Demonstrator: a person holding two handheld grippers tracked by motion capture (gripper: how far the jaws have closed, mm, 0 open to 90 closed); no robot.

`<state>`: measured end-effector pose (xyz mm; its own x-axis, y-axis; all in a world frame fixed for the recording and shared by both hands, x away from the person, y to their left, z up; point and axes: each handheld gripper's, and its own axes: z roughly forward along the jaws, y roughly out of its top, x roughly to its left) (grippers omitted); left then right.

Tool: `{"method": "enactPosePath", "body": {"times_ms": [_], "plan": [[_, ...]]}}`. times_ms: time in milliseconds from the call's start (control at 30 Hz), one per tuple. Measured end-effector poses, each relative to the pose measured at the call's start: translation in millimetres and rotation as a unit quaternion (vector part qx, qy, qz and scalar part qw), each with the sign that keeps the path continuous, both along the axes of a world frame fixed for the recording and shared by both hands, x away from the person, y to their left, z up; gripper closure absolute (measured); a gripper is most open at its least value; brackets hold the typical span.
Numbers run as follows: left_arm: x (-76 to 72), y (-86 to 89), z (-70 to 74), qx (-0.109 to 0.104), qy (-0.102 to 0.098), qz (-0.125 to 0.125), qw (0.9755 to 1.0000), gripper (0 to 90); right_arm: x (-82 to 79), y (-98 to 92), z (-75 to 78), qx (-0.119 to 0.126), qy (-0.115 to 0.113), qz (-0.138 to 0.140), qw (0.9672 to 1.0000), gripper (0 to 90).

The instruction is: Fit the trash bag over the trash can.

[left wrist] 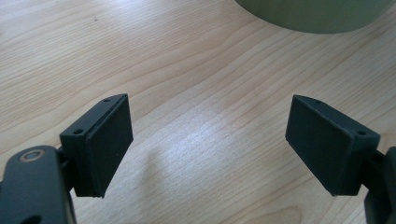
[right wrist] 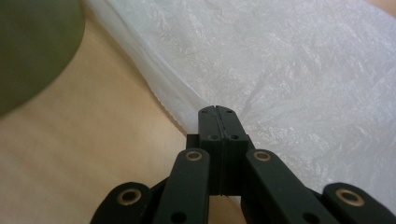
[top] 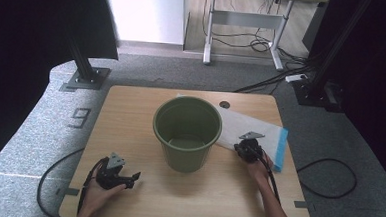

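overhead table (top: 126, 195) view; two close jaw-level views, green bucket (top: 186, 133) shared

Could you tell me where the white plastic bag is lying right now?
In the high view, the white plastic bag lies flat on the table's right side, just right of the green bucket, with the right gripper shut on its near edge.

A bucket (top: 186, 133) was set at the middle of the table (top: 131, 105); a plastic bag (top: 250, 129) was laid flat just to its right.

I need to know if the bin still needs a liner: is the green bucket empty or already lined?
Empty and unlined: the high view shows the green bucket upright with bare inside walls, while the white plastic bag lies flat on the table beside it.
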<state>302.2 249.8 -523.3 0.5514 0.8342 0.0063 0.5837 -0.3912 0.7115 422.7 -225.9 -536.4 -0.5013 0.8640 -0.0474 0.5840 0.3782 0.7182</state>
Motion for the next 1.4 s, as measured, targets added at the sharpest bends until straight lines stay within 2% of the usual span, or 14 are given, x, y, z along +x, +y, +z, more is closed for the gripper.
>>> {"method": "enactPosePath", "body": {"times_ms": [133,167,200,300,500,533,600,767,800,833,900,1067,1300,1400], "plan": [[0.5,2.6,0.1,-0.012,0.003,0.003,0.9999,15.1,-37.4,-18.3,1.3,0.006,-0.004,-0.003,1.0000,88.8],[0.5,2.6,0.1,-0.012,0.003,0.003,0.9999,15.1,-37.4,-18.3,1.3,0.006,-0.004,-0.003,1.0000,88.8],[0.0,2.9,0.6,-0.017,0.003,0.004,0.9998,15.1,-61.4,-26.3,0.4,0.005,-0.005,0.002,1.0000,88.8],[-0.4,3.6,1.5,-0.022,0.003,0.004,0.9997,15.1,-92.4,-40.5,-3.3,-0.001,0.004,0.000,1.0000,88.7],[0.1,4.6,0.9,-0.027,0.006,0.006,0.9996,15.2,-116.1,-61.0,-5.6,0.009,0.013,-0.016,0.9997,88.6],[0.3,5.0,0.7,-0.030,0.008,0.006,0.9995,15.2,-116.9,-62.0,-4.0,0.012,0.008,-0.013,0.9998,79.0],[0.6,5.0,0.3,-0.033,0.008,0.006,0.9994,15.2,-112.1,-56.2,0.5,0.021,0.001,-0.008,0.9998,63.5],[1.1,4.6,-0.9,-0.031,0.010,0.007,0.9995,15.3,-92.4,-31.6,14.8,0.048,-0.030,0.013,0.9983,50.9],[1.8,4.8,-1.3,-0.032,0.011,0.009,0.9994,15.3,-77.2,-16.8,20.7,0.060,-0.038,0.020,0.9973,47.5],[1.8,4.8,-1.3,-0.032,0.011,0.009,0.9994,15.3,-77.2,-16.8,20.7,0.060,-0.038,0.020,0.9973,47.5],[2.2,5.7,-1.7,-0.034,0.011,0.012,0.9993,15.3,-56.3,6.8,28.4,0.059,-0.058,0.032,0.9960,45.0],[3.5,6.3,-3.7,-0.036,0.014,0.014,0.9991,15.5,-24.3,32.2,25.9,0.065,-0.046,0.049,0.9956,45.0],[6.5,1.6,-7.3,-0.035,0.021,0.014,0.9991,15.2,-6.6,47.4,8.9,0.061,-0.041,0.054,0.9958,46.2],[6.1,4.0,-5.6,-0.036,0.017,0.028,0.9988,15.2,-0.2,54.7,-1.7,0.060,-0.033,0.045,0.9966,46.0]]}}
